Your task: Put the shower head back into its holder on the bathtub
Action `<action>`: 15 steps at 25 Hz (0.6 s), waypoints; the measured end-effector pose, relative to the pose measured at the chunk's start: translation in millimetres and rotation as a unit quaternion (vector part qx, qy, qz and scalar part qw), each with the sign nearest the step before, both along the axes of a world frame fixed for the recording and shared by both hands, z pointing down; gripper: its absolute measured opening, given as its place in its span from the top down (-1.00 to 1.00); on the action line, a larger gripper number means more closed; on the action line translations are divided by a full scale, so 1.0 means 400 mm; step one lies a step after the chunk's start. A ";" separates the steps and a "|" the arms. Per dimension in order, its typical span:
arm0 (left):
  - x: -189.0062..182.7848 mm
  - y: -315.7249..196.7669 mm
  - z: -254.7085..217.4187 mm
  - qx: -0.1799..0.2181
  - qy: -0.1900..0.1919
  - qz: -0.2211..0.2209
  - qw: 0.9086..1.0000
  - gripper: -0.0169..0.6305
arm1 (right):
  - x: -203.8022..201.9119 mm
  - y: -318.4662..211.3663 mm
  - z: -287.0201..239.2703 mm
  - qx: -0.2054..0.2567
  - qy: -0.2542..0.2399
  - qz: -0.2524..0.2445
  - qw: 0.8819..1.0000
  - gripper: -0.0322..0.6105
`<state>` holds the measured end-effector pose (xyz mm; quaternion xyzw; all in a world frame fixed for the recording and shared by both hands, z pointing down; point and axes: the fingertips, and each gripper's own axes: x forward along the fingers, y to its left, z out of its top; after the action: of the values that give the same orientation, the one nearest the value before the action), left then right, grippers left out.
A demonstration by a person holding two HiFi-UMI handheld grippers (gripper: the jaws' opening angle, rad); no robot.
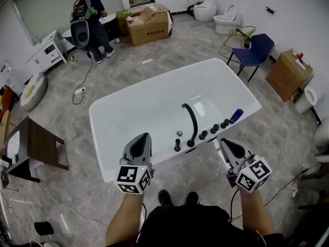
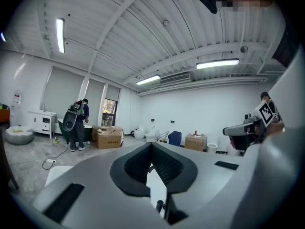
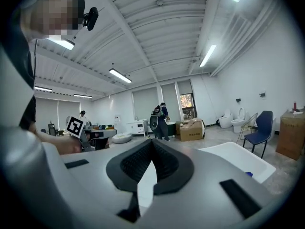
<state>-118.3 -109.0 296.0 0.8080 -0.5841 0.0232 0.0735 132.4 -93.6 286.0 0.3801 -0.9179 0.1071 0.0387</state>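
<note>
Nearest, at the bottom of the frame, the left gripper point(image 1: 145, 136) and right gripper point(image 1: 223, 141) both have their jaws closed together on nothing. Between them, on the white bathtub's point(image 1: 98, 138) near rim, what looks like the black shower head point(image 1: 177, 145) stands upright, apparently in its holder. It is nearer the left gripper.

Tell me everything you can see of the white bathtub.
The bathtub is white, glossy and rectangular with rounded corners. It stands at an angle in the middle of the grey marbled floor. Its basin holds nothing. Along the near rim sit black fittings: a tall curved spout, a row of knobs and a short upright piece. A blue object lies at the rim's right end. The left tongs and right tongs are held near that rim, shut and empty.
</note>
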 end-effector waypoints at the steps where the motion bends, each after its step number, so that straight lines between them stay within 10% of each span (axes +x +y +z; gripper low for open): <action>1: -0.001 -0.011 -0.009 0.002 -0.004 0.006 1.000 0.91 | -0.004 -0.008 -0.019 0.005 -0.006 0.002 1.000 0.85; 15: 0.033 -0.056 -0.119 0.031 -0.032 0.082 0.996 0.91 | -0.072 -0.032 -0.098 0.031 -0.016 0.003 0.999 0.86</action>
<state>-105.2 -131.4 248.3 0.8539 -0.5185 0.0363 0.0274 103.4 -106.5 246.9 0.3826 -0.9200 0.0848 0.0123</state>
